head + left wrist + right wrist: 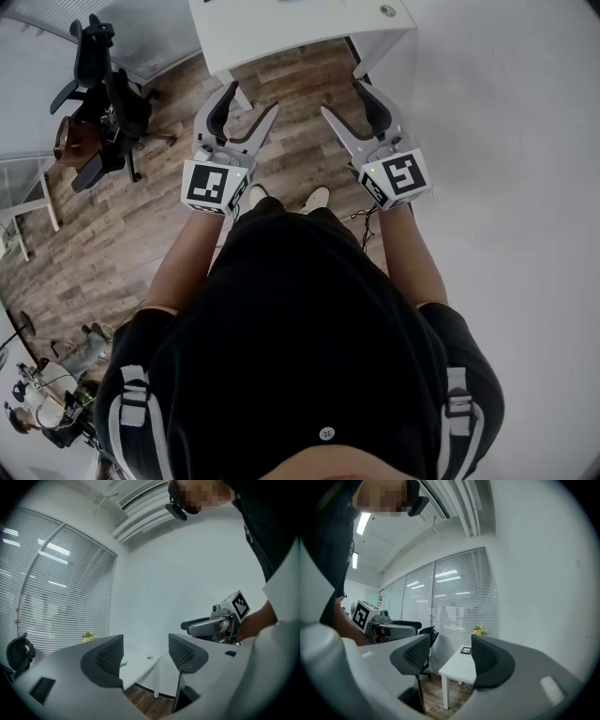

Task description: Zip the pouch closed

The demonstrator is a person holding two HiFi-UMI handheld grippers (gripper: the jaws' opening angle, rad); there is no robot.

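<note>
No pouch shows in any view. In the head view my left gripper (250,98) and right gripper (343,97) are held side by side at waist height over the wood floor, both pointing toward the white table (281,33). Both stand open with nothing between their fingers. The left gripper view looks past its open gripper (146,656) at the table (140,663), where a small green item (123,664) lies near the edge; the right gripper (220,625) shows at the side. The right gripper view shows its open gripper (450,656), with the left gripper (389,626) beside it.
A black office chair (103,103) stands at the left on the wood floor (281,159). The person's feet are below the grippers. On the table are a small dark object (465,650) and flowers (478,630). Blinds cover the windows behind, and a white wall runs along the right.
</note>
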